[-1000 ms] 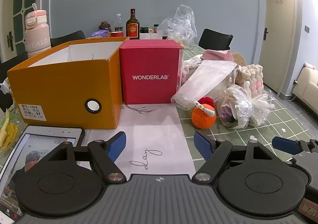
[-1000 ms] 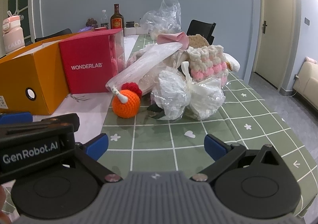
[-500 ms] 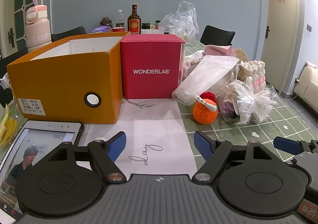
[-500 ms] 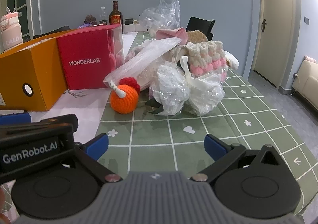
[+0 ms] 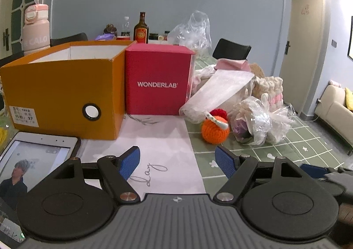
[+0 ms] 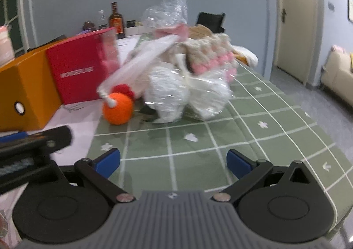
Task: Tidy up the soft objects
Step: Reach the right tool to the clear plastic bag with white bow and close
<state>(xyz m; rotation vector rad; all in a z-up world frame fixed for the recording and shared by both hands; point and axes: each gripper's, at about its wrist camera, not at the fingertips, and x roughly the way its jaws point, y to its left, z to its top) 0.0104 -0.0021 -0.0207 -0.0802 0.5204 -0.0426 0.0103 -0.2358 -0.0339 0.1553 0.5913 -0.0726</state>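
Orange crochet ball [image 5: 214, 132] with a little white stem sits on the green checked tablecloth [image 6: 253, 129], right at the front of the soft pile. Just behind it there's a red crochet bit, and beside it a cellophane-wrapped bundle [image 6: 187, 94] tied with a white ribbon. A cream and pink knitted piece [image 6: 211, 54] is stacked at the back of that heap, with a long clear plastic sleeve [image 5: 218, 92] leaning across the top.

My left gripper [image 5: 177, 161] hangs over the pale paper mat [image 5: 163, 145], blue pads spread wide with nothing between them. My right gripper [image 6: 173, 161] is also spread wide and empty, hovering over the cloth, near the bundle but not touching it. That view is pretty blurry, so details in the pile are hard to make out.

Off to the left is the open orange shoebox [image 5: 61, 92], looks empty from what I can see of the inside, and the red WONDERLAB box [image 5: 157, 82] is pressed up against its side. A tablet [image 5: 33, 160] lies flat in front of the shoebox.
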